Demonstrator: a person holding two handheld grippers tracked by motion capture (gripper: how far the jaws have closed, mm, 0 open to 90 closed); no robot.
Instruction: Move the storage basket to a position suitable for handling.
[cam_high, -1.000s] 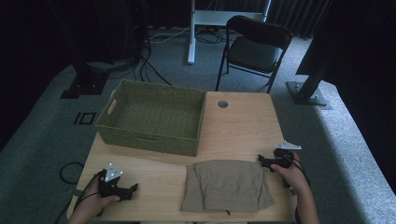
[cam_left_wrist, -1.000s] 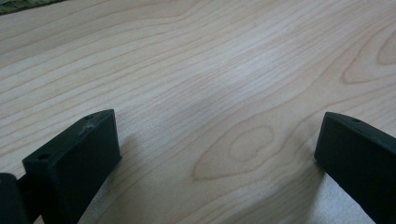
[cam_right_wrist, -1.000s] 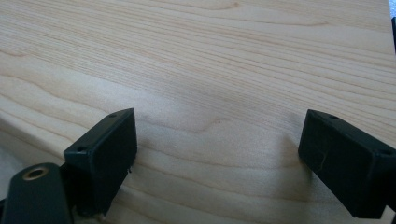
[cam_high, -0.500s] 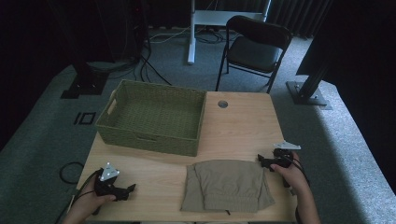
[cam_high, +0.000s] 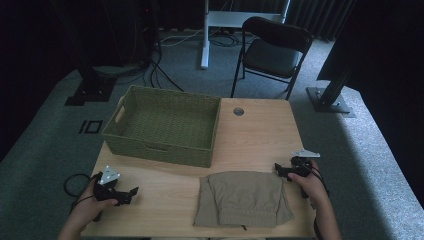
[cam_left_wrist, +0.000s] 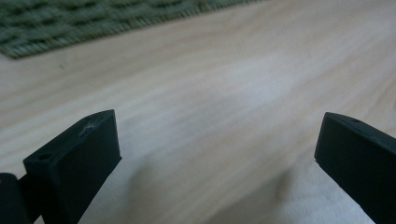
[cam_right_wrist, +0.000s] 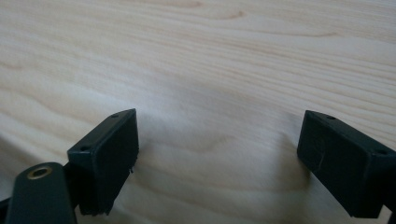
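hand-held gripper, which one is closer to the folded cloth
The right hand-held gripper, just off the folded cloth; the left hand-held gripper sits well away across bare table.

A: Folded cloth (cam_high: 242, 198), lower centre of the frame: plain khaki, no print.
B: And beneath it? Bench (cam_high: 260, 135): pale blond wood with fine streaks of grain, a small grey round insert near the upper edge.
A: Basket (cam_high: 165, 124), left of centre: olive green, tight woven pattern all over.
B: Left tool (cam_high: 127, 192), lower left: black, topped by a light grey plate with dark dots.
A: Right tool (cam_high: 281, 171), lower right: black as well, same grey plate. Up close, matte black, with one brass-coloured ring at lower left.
B: Floor (cam_high: 45, 150): grey-green carpet. Chair (cam_high: 272, 47), top centre: black.
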